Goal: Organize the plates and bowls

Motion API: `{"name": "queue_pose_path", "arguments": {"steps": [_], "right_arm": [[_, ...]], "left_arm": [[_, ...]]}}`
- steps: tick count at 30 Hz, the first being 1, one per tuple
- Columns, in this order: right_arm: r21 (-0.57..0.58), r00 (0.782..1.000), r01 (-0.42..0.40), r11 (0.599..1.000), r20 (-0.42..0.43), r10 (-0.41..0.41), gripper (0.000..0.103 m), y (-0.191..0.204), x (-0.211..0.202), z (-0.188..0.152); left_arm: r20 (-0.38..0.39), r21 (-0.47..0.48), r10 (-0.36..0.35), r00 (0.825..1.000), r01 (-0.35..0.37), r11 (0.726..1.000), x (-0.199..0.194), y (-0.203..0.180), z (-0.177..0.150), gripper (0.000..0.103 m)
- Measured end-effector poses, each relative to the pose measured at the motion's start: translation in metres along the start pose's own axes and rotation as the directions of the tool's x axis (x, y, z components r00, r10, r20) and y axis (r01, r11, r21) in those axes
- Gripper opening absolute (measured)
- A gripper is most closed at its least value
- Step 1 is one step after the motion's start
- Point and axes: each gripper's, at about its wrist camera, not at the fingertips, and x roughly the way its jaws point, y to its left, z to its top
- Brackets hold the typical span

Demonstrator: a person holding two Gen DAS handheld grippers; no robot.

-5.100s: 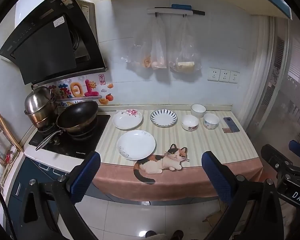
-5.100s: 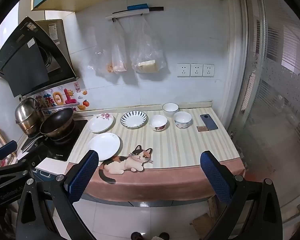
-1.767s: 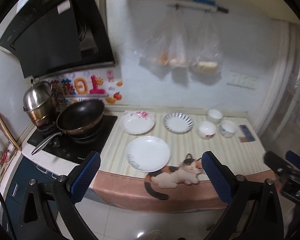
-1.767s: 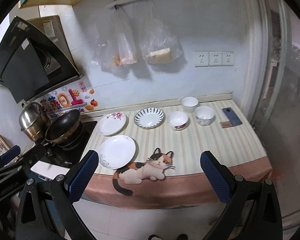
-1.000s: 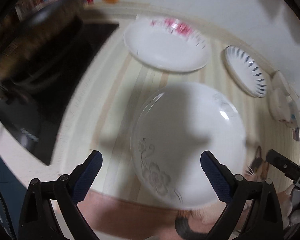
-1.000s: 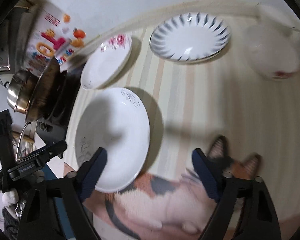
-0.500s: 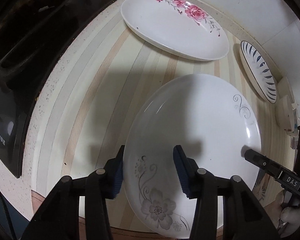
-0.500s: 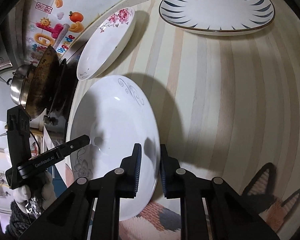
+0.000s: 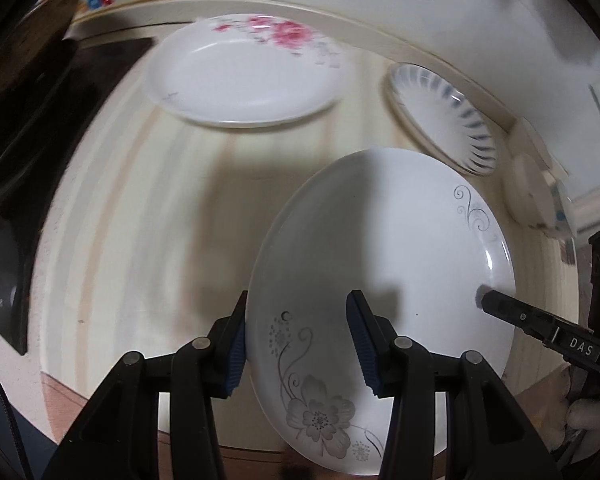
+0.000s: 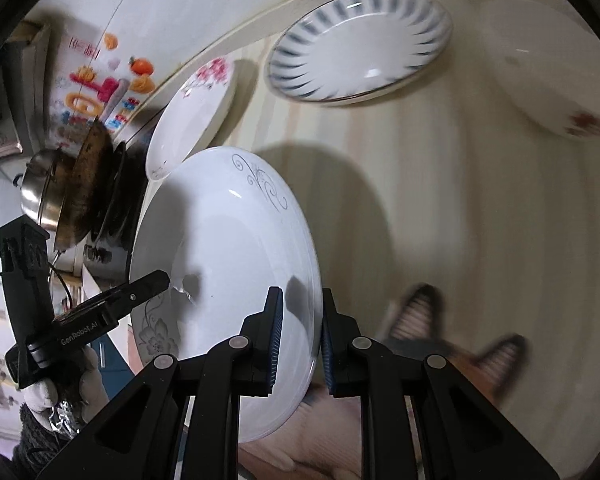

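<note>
A white plate with a grey flower print (image 9: 384,248) (image 10: 224,256) is held up above the striped counter by both grippers. My left gripper (image 9: 300,344) is shut on its left rim. My right gripper (image 10: 300,340) is shut on its right rim and also shows in the left wrist view (image 9: 532,320). Behind it lie a pink-flowered plate (image 9: 244,76) (image 10: 196,112) and a blue-striped plate (image 9: 444,116) (image 10: 356,44). A white bowl with a red mark (image 10: 552,68) (image 9: 536,196) stands at the right.
A black cooktop (image 9: 16,128) lies at the left, with a dark wok (image 10: 88,184) and a steel pot (image 10: 40,196) on it. A cat picture (image 10: 440,332) marks the counter's front edge. The tiled wall runs behind the plates.
Both grippers have lifted the grey-flowered plate off the counter and carried it up and back, nearer the other plates. The view is blurred by motion.
</note>
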Motion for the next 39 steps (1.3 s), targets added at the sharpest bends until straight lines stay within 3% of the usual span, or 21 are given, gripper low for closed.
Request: {"name": "queue_pose_path", "arguments": {"steps": [9, 15, 29, 33, 35, 37, 39], "right_arm": [[0.086, 0.996, 0.069, 0.994, 0.045, -0.073, 0.019, -0.069, -0.053, -0.025], [0.144, 0.993, 0.096, 0.985, 0.05, -0.104, 0.019, -0.106, -0.065, -0.038], [0.154, 0.995, 0.082, 0.985, 0.041, -0.09, 0.019, -0.126, -0.061, -0.044], [0.174, 0.996, 0.081, 0.981, 0.007, -0.083, 0.019, -0.126, -0.069, -0.043], [0.172, 0.994, 0.098, 0.98, 0.032, -0.105, 0.023, -0.121, -0.091, -0.041], [0.16, 0.99, 0.116, 0.98, 0.059, -0.127, 0.044, -0.109, -0.113, -0.036], [0.144, 0.991, 0.088, 0.986, 0.089, -0.101, 0.055, -0.091, -0.13, -0.026]], "left_arm": [[-0.054, 0.107, -0.061, 0.997, 0.066, 0.992, 0.026, -0.067, -0.009, 0.042], [-0.088, 0.157, -0.054, 0.995, 0.067, 0.985, 0.048, -0.099, -0.014, 0.042], [-0.091, 0.211, 0.035, 0.995, -0.015, 0.977, 0.061, -0.127, -0.02, 0.042], [-0.085, 0.187, 0.029, 0.996, -0.013, 0.982, 0.047, -0.125, -0.015, 0.042], [-0.036, 0.145, 0.011, 0.999, -0.006, 0.989, 0.021, -0.115, -0.006, 0.045], [0.02, 0.099, 0.003, 1.0, -0.005, 0.995, -0.003, -0.101, 0.005, 0.047], [0.063, 0.037, 0.019, 0.998, -0.021, 0.999, -0.022, -0.079, 0.018, 0.049]]}}
